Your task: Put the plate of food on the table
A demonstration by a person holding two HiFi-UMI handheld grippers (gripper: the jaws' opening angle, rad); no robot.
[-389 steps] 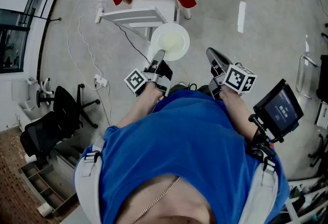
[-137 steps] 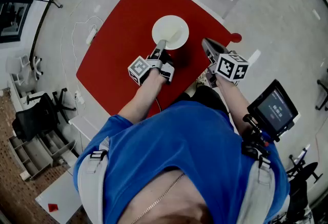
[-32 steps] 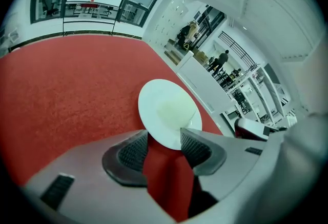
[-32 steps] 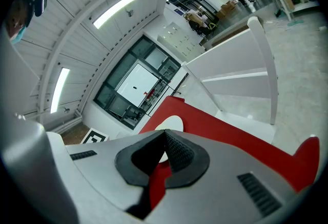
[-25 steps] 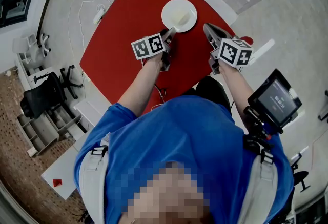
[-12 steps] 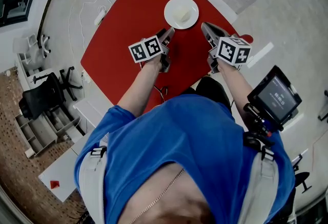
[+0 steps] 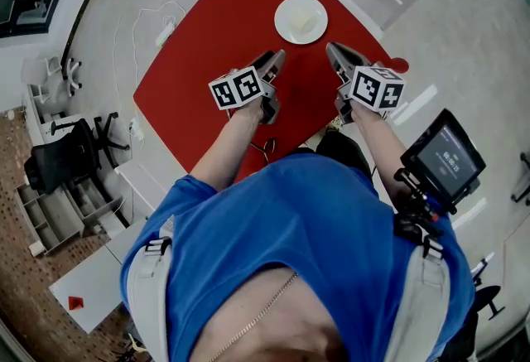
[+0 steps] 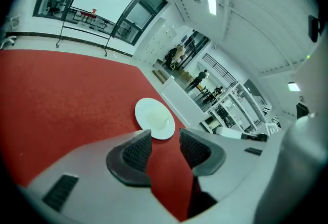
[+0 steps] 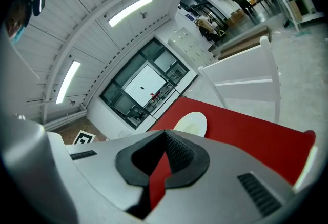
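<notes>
L claw [image 8: 165, 137] backed off plate [image 8: 155, 118]; R claw [image 9: 165, 136] prob. closed.

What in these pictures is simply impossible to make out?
- What the food on the plate is: in the head view it is too small, only a pale lump.
- The near edge of the red table: in the head view it is hidden behind the person.
- The writing on the small screen: in the head view it is too small to read.
</notes>
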